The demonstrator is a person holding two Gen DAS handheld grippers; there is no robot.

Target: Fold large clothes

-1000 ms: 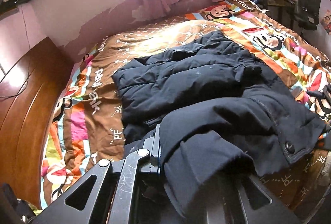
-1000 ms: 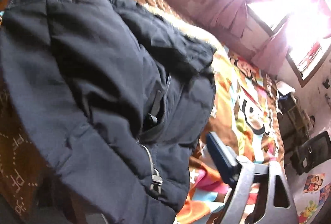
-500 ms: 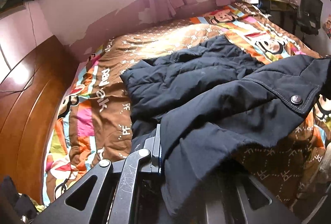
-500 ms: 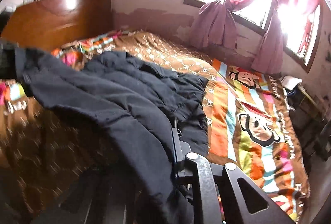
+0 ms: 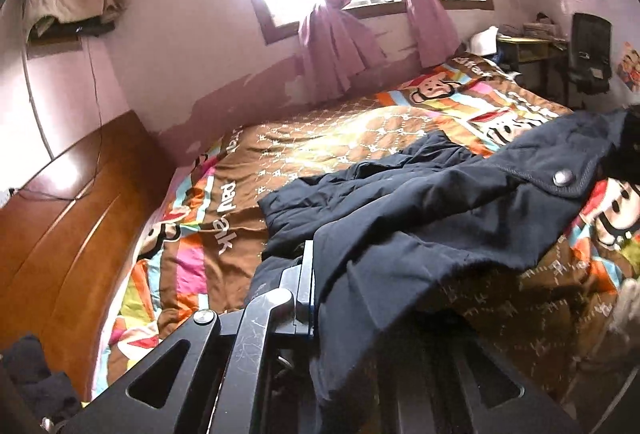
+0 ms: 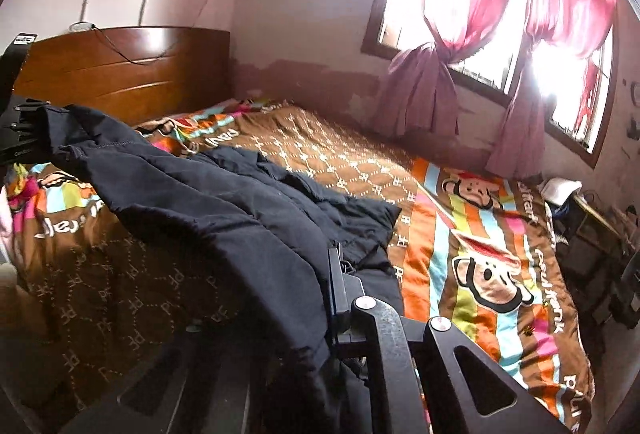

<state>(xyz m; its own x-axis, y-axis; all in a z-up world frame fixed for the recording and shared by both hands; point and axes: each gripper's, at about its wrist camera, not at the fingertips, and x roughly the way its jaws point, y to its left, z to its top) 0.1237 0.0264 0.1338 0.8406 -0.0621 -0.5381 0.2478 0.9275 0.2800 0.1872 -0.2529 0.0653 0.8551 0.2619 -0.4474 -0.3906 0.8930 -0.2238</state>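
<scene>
A dark navy padded jacket [image 5: 420,201] lies on the bed with its near edge lifted and stretched between my two grippers. In the left wrist view my left gripper [image 5: 320,274] is shut on one corner of the hem; fabric drapes over its right finger. A snap button [image 5: 563,177] shows near the far corner, where the right gripper [image 5: 628,149] is a dark shape. In the right wrist view my right gripper [image 6: 322,286] pinches the jacket [image 6: 224,201], its jaws closing the last bit on the cloth. The left gripper [image 6: 24,129] holds the other corner at far left.
The bed carries a brown and striped cartoon-monkey quilt [image 5: 320,137]. A wooden headboard [image 5: 60,218] stands at its left, a window with pink curtains [image 5: 340,45] behind. A desk [image 5: 528,49] and black chair [image 5: 590,53] stand at the far right.
The right gripper went from open beside the jacket to shut on its edge. Both grippers rose, lifting the near hem off the quilt and pulling it taut.
</scene>
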